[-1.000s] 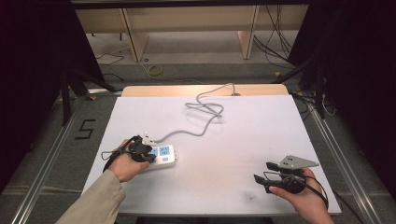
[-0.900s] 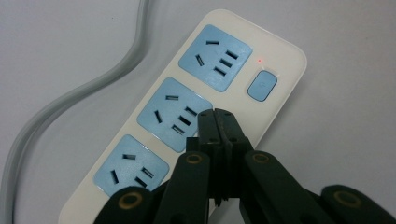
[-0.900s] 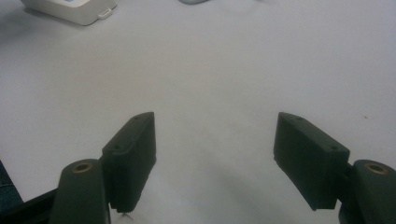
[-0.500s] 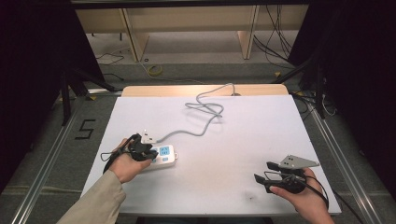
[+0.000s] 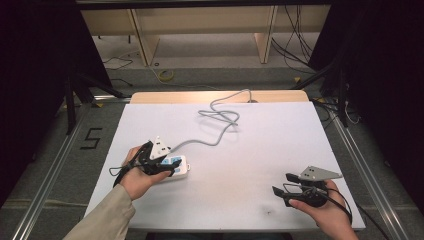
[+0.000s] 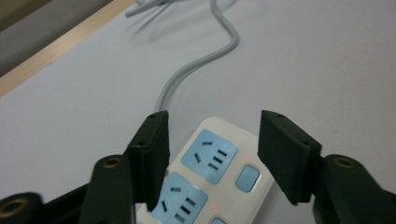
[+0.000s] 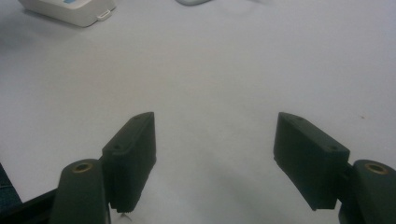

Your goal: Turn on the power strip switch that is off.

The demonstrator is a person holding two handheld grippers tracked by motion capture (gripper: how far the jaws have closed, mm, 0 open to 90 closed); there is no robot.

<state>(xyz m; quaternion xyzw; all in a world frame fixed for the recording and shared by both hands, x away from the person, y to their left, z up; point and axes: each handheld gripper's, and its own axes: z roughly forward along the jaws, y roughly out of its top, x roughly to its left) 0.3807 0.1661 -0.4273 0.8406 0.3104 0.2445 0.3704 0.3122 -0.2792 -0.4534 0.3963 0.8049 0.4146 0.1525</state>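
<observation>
Straddling a white power strip (image 6: 212, 175) with the left gripper (image 6: 212, 154); idling the right gripper (image 7: 215, 158) off to the side.

Holding the left gripper's jaws wide apart, one on each flank of the strip's cord end, the pale blue sockets (image 6: 210, 156) and a small square switch (image 6: 247, 177) lying between them, contact with the strip's sides not clear enough to tell. Trailing away ahead of those jaws, the grey cord (image 6: 205, 56), curling into a loose loop farther up the white table (image 5: 280, 145). Keeping the right gripper's jaws spread wide too, over bare tabletop near the front edge, well apart from the strip, whose corner (image 7: 70, 11) is lying far ahead and to the left of them. Gripping each tool from below: left hand (image 5: 137, 177), right hand (image 5: 327, 212).
</observation>
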